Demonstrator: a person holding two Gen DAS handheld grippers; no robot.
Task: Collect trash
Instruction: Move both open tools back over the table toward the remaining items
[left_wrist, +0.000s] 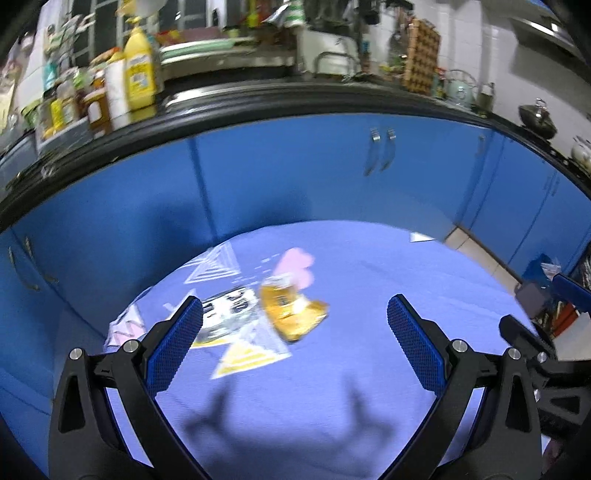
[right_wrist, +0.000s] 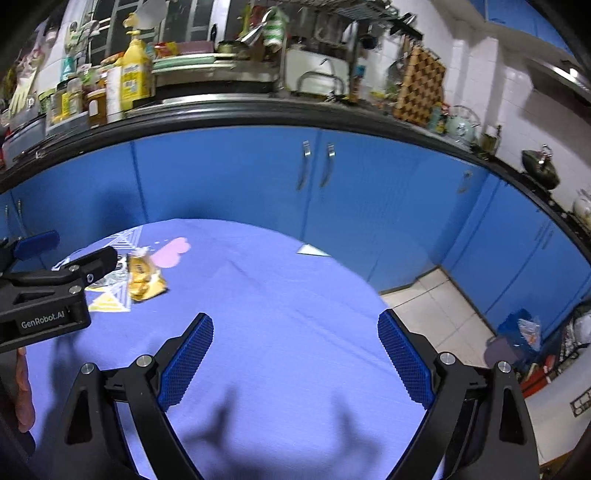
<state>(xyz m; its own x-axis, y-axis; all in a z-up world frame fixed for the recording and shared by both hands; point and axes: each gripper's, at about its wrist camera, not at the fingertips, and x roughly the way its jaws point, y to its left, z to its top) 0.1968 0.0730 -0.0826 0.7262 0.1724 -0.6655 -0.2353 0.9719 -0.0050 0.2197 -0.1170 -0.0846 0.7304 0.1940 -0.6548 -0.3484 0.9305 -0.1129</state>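
In the left wrist view, a crumpled yellow-orange foil snack wrapper (left_wrist: 293, 312) is seen lying on the lilac patterned tablecloth (left_wrist: 369, 295), ahead of the black left gripper (left_wrist: 295, 325) and slightly left of centre, its long axis slanted; the blue-padded jaws are spread, nothing held. In the right wrist view, the wrapper lies far left of the right gripper (right_wrist: 295, 343), likewise released and tilted downward; the left is judged nearer.
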